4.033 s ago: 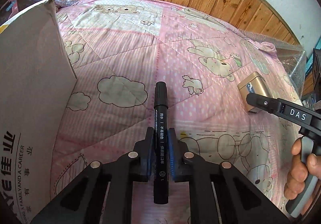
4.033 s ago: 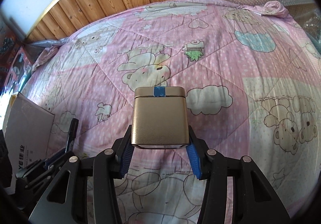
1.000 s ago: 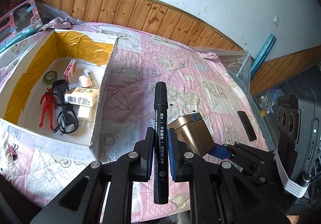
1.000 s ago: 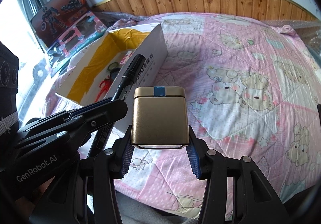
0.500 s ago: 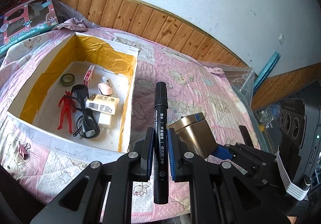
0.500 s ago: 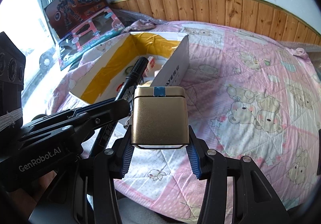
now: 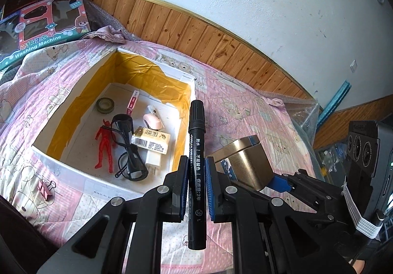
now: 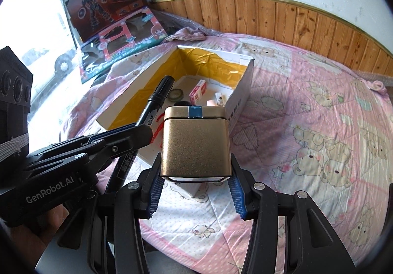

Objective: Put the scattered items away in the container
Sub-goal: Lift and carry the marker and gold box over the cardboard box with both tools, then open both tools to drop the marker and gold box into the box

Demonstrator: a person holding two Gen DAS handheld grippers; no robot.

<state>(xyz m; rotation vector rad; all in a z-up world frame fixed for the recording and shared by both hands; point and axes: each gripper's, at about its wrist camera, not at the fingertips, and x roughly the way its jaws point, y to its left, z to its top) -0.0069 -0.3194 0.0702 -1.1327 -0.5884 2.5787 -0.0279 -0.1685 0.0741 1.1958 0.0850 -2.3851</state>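
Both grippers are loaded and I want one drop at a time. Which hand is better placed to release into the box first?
Probably the left. The left gripper holds the black marker beside the open box, on its near side. The right gripper, with the gold tin, sits further from it, behind the left.

Both tools are matte black plastic, each built of two angular arms joined with round silver screws. The left gripper (image 7: 197, 185) has fingers (image 7: 183, 188) lined with ribbed blue pads, as does the right gripper (image 8: 195, 196). White lettering reads "GenRobot.AI" on the left one's side. Each carries a black camera block with three round lenses, strapped with white banding.
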